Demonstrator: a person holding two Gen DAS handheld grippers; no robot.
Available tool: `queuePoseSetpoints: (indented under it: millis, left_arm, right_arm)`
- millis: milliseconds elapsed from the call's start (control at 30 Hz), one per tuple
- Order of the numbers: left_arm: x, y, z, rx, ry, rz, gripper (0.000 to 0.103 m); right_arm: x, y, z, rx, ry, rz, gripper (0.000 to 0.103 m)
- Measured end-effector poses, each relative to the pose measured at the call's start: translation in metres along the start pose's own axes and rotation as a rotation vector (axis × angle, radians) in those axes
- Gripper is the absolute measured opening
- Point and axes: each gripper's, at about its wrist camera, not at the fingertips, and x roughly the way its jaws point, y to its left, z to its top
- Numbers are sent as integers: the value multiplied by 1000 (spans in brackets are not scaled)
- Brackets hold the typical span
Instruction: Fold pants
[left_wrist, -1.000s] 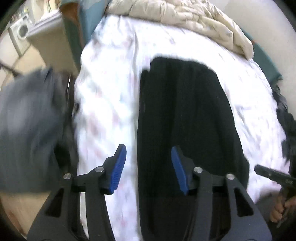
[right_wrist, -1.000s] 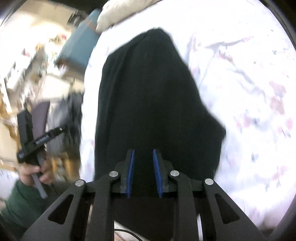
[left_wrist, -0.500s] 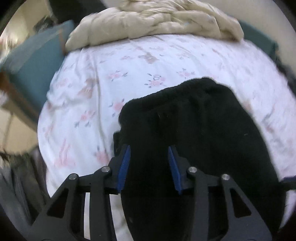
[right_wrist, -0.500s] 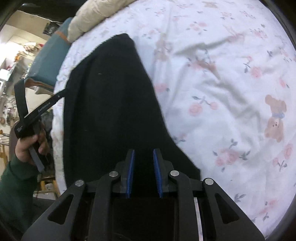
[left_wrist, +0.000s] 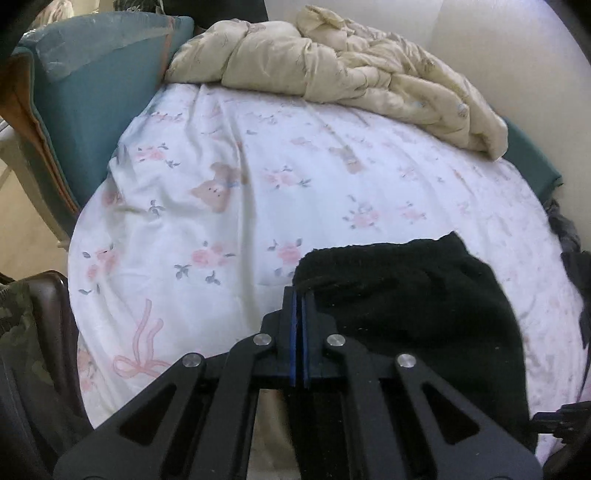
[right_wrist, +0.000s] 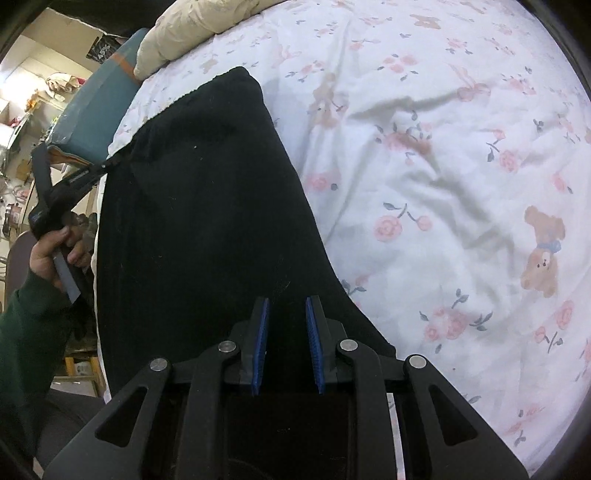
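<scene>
The black pants lie on a white flowered bed sheet. In the left wrist view my left gripper is shut, its blue pads pressed together at the pants' near left corner. The right wrist view shows the same gripper pinching the left edge of the pants, held by a hand in a green sleeve. My right gripper sits over the pants' near end. Its blue pads stand a narrow gap apart with black cloth filling the space between them.
A crumpled cream duvet lies along the far side of the bed. A teal cushioned panel borders the bed's left side. Camouflage cloth hangs over a dark chair at lower left. Dark clothes lie at the right edge.
My left gripper has travelled along the pants to their corner and closed there from a wide gap. The right gripper has kept the same narrow gap and dipped closer to the cloth.
</scene>
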Motion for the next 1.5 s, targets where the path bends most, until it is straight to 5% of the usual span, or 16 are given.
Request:
queuePoseSetpoints:
  millis: [133,167,200,233,333,433,500,633,733,900,967,1033,1100,1500]
  left_arm:
    - [24,-4,-4,-53,99,74,6]
    - [25,-7,-4,-61,120,83,12]
    - [23,-9,-5,-65,123,97,29]
    - [19,-10,-4,-68,107,108,38]
    - [-14,-18,3,-46,-58,101,36]
    - [-36,-38,9,32,-160,-65,33]
    - [-14,-48,9,17,-32,-148,25]
    - [46,-51,-13,38,175,-58,18]
    - [51,-42,-15,8,148,-22,20]
    - [32,-30,-5,-82,119,40,22]
    - [18,-34,-6,-57,98,42,38]
    - [-1,-43,-7,-20,52,48,68]
    - [-22,-55,-6,25,7,63,76]
    - [-124,-102,-51,127,-55,69,76]
  right_arm:
    - [4,-2,-3,-5,19,-12,23]
    - [7,0,-1,0,22,-11,23]
    - [6,-1,0,4,22,-10,23]
    - [5,-1,0,3,17,-12,23]
    - [3,0,1,-1,8,-11,23]
    - [3,3,1,-11,14,-1,23]
    - [2,5,0,-30,11,1,23]
    - [4,4,0,-45,15,-17,23]
    - [1,-3,0,-16,8,-23,23]
    - [-7,-16,6,43,-29,-13,23]
    - [-15,-23,11,76,-67,2,23]
    - [-24,-31,15,117,-108,47,23]
    - [-30,-35,15,142,-129,74,23]
    - [-60,-20,7,117,-187,117,28]
